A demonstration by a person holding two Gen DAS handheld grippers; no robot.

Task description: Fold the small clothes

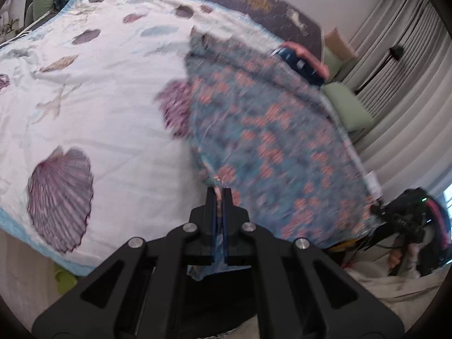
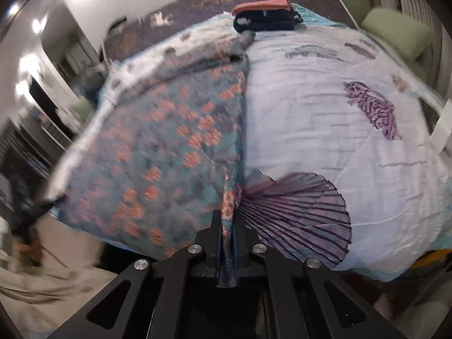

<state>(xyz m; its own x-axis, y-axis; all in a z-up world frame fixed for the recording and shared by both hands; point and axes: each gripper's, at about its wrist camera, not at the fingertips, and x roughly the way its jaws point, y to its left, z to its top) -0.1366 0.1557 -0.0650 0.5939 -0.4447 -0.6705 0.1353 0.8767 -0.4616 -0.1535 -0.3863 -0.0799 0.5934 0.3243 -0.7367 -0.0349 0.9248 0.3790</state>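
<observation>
1. Landmark: a bed covered by a white quilt (image 1: 113, 107) printed with purple shells and edged in pale blue. All positions below refer to this quilt.
2. Task item: a blue floral garment (image 1: 268, 141) with coral-pink blossoms. It is spread over the quilt and reaches the quilt's near edge. Both views show it blurred.
3. Left gripper (image 1: 218, 195): jaws pressed together, pinching a near-edge corner of the garment. A strip of the fabric runs between the two fingers and hangs below them.
4. Right gripper (image 2: 227, 214): jaws pressed together, pinching the opposite near-edge corner of the garment. A bunched fold of fabric is clamped between the fingers, just beside a large purple shell print (image 2: 299, 220) on the quilt.
5. In the left wrist view, the right gripper appears at the far corner of the garment, past the quilt's edge.
6. A stack of folded clothes (image 2: 265, 17), dark navy with a coral piece on top, rests on the far side of the quilt, beyond the garment.
7. Green cushions (image 2: 395, 34) lie off the quilt's side, near grey curtains (image 1: 395, 42).
</observation>
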